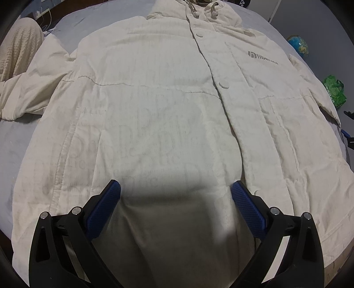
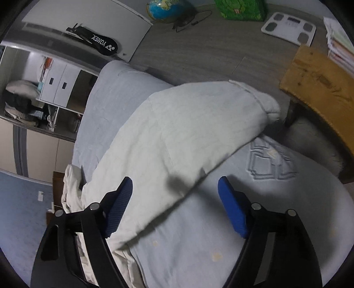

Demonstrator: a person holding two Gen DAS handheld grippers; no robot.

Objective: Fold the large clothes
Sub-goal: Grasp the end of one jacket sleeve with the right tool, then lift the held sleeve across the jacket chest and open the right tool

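Hovering L jaws: left gripper (image 1: 176, 188) stands wide apart over lower front of cream jacket (image 1: 168, 115), nothing pinched; blue pads (image 1: 247, 206) flank shaded fabric.
R jaws: right gripper (image 2: 175, 188) apart, no cloth clamped; sleeve (image 2: 188, 133) edge runs between the pads, contact w/ left pad can't be told.
Jacket: spread flat, front up, on blue-grey bed sheet (image 1: 13, 150); snaps (image 1: 224, 84) down the placket, grey chest logo (image 1: 263, 58), hood w/ drawcords at far end.
Sleeve: puffy, lying diagonally across the bed, cuff (image 2: 268, 106) at mattress edge.
Beyond bed: globe (image 2: 166, 8), green bag (image 2: 241, 10), white scale (image 2: 289, 27) on grey floor; wooden board (image 2: 318, 82) near cuff; racket bag (image 2: 97, 41) on white panel.
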